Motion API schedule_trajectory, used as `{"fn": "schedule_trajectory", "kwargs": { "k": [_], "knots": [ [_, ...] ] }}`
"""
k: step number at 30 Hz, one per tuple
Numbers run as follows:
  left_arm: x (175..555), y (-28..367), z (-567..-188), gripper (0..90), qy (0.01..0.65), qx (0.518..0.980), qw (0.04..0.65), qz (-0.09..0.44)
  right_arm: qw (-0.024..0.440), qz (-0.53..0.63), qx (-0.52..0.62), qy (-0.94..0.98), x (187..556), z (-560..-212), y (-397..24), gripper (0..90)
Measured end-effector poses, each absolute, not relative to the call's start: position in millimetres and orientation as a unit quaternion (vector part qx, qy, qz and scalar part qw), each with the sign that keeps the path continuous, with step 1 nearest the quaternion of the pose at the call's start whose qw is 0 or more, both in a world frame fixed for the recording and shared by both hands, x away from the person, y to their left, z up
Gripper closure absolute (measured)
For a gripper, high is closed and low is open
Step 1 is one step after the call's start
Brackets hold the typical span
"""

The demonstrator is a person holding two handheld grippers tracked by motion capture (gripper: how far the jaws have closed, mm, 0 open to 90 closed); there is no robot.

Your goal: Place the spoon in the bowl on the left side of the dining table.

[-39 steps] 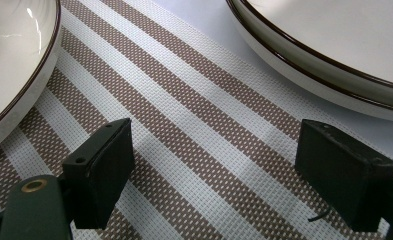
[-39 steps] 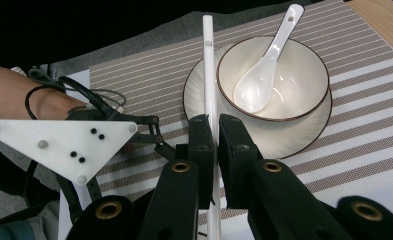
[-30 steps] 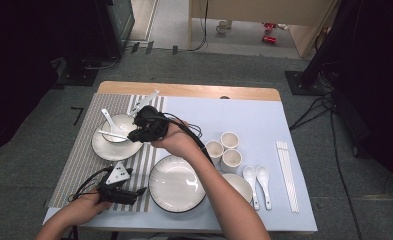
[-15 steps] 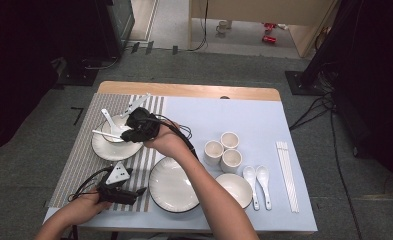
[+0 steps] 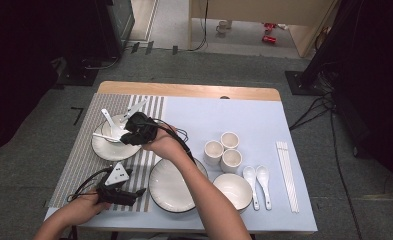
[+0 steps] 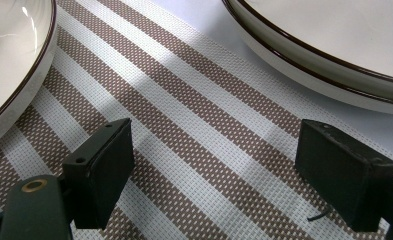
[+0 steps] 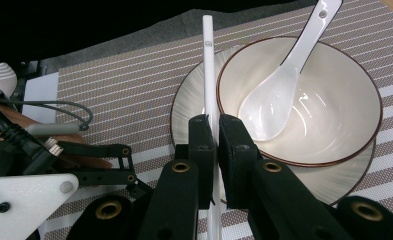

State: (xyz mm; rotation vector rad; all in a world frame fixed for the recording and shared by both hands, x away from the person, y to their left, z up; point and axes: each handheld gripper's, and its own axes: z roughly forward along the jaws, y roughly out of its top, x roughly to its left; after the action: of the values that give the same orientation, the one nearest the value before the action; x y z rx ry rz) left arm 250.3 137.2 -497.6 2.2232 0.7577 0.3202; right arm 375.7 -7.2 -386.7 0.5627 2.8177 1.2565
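Observation:
My right gripper (image 7: 213, 122) is shut on a white chopstick (image 7: 207, 60). The stick runs forward over the left rim of a white bowl (image 7: 334, 100) that stands on a small plate (image 7: 189, 100). A white spoon (image 7: 284, 80) lies in the bowl. In the high view this gripper (image 5: 126, 136) hovers at the bowl (image 5: 111, 131) on the striped placemat (image 5: 79, 160), with the chopstick (image 5: 103, 135) pointing left. My left gripper (image 5: 134, 194) rests on the mat near the front edge. Its jaws (image 6: 229, 165) are open over bare mat.
A large white plate (image 5: 176, 185) sits just right of the left gripper. Further right stand three cups (image 5: 224, 150), an empty bowl (image 5: 232, 190), two spoons (image 5: 256, 180) and several white chopsticks (image 5: 288, 175). The table's front edge is close to the left hand.
My right gripper has moved left and lower with the chopstick, from above the mat's right part to the bowl. The left gripper has stayed in place.

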Motion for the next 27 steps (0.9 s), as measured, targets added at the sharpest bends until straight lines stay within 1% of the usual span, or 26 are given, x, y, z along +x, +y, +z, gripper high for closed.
{"fn": "schedule_trajectory", "kwargs": {
  "k": [9,27],
  "knots": [
    [250.2,137.2,-497.3,15.9,0.295,0.870,0.374,0.125,0.008,0.400,0.173,0.900,377.2,-399.2,-4.3,85.1],
    [248.9,137.5,-497.5,15.9,0.292,0.870,0.377,0.123,-0.003,0.393,0.153,0.907,375.6,-419.4,11.2,85.1]
  ]
}}
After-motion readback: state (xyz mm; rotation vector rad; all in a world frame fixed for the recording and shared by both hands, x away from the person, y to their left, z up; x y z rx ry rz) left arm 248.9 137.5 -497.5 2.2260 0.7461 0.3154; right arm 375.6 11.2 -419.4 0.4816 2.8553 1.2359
